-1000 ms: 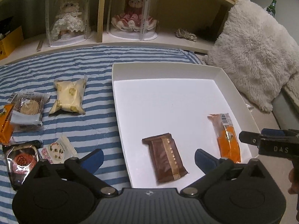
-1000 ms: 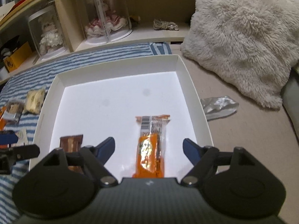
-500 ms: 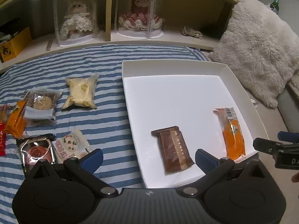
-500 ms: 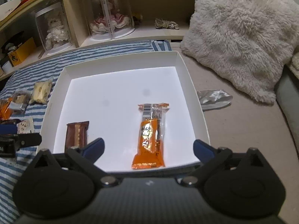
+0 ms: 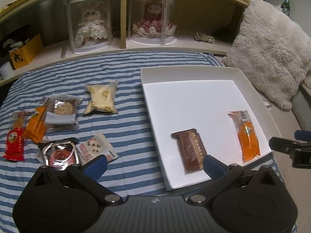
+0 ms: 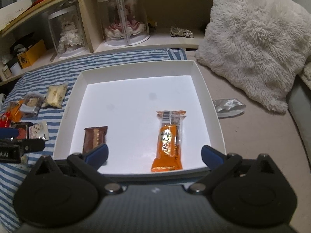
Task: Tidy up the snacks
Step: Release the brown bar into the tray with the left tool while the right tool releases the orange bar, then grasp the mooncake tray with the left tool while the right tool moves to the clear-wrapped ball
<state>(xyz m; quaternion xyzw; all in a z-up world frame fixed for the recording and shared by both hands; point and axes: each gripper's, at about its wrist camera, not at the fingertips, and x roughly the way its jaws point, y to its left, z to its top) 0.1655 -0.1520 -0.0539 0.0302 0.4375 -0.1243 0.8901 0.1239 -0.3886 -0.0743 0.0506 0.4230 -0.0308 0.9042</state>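
Note:
A white tray [image 5: 194,71] lies on the striped bed and holds a brown bar [image 5: 191,151] and an orange bar [image 5: 246,134]. Both also show in the right wrist view, the brown bar [image 6: 95,137] and the orange bar [image 6: 169,141] in the tray [image 6: 206,89]. Several loose snacks lie left of the tray: a pale yellow pack [image 5: 101,99], a biscuit pack [image 5: 62,110], an orange pack [image 5: 37,126], a red pack [image 5: 15,143], a dark round-label pack [image 5: 60,153] and a white cookie pack [image 5: 93,149]. My left gripper [image 5: 154,167] is open and empty at the tray's near left edge. My right gripper [image 6: 154,155] is open and empty at the tray's near edge.
A fluffy white pillow [image 5: 272,54] lies right of the tray. A shelf behind holds two dolls in clear cases [image 5: 89,29] and a yellow box [image 5: 23,52]. A crumpled silver wrapper [image 6: 229,106] lies on the grey surface right of the tray.
Both grippers have pulled back from the tray toward its near edge. The right gripper opened wider off the orange bar. The left view has shifted left, showing more loose snacks.

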